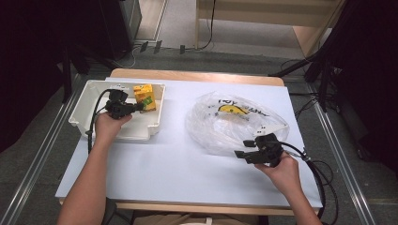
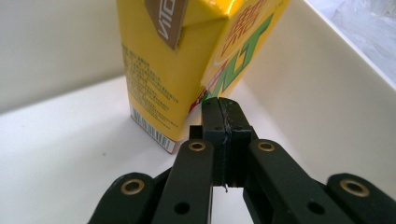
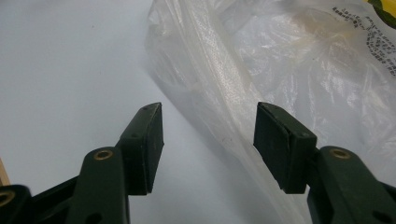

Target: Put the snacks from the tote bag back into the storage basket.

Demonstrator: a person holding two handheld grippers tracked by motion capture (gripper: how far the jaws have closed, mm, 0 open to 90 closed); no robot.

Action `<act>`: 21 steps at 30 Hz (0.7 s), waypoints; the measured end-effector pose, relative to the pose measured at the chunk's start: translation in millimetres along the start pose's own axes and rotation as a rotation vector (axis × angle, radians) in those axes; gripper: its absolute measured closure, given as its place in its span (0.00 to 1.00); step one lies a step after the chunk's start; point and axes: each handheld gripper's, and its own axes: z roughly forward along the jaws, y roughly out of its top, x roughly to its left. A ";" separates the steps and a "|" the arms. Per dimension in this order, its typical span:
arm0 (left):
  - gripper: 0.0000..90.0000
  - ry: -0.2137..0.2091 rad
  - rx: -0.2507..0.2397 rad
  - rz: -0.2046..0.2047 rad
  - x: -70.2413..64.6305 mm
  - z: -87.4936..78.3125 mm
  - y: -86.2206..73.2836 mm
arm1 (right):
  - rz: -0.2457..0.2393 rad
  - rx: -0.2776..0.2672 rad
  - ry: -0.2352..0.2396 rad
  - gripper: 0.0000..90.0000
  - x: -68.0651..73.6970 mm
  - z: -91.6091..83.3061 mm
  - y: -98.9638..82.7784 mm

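Yellow drink carton (image 1: 144, 97) stands upright inside the white tray (image 1: 89, 93) at the tabletop's (image 1: 178, 164) left. Left gripper (image 2: 223, 109): jaws pressed together, empty, tips just at the carton's lower edge; contact uncertain. Right gripper (image 3: 208, 140): jaws apart, straddling the edge of the clear plastic bag (image 1: 220, 126), not pinching it. Judged step: carton placed, bag next. Next move calls for closing the right gripper on the film and backing the left gripper out without tipping the carton.
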 end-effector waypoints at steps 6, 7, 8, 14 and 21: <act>1.00 0.002 -0.003 -0.018 4.9 1.2 0.9 | -0.005 -0.006 0.001 0.49 1.5 -0.6 -0.1; 1.00 0.000 -0.004 -0.020 5.5 1.4 1.0 | -0.005 -0.006 0.001 0.49 1.5 -0.8 -0.1; 1.00 -0.003 -0.005 -0.023 6.0 1.8 1.2 | -0.003 -0.006 0.001 0.49 1.6 -0.9 -0.1; 1.00 -0.005 -0.007 -0.031 7.8 2.3 1.5 | -0.005 -0.002 0.003 0.49 2.0 -1.0 -0.6; 1.00 0.002 -0.008 -0.032 9.5 3.0 2.5 | -0.006 -0.002 0.002 0.49 2.1 -0.6 -0.7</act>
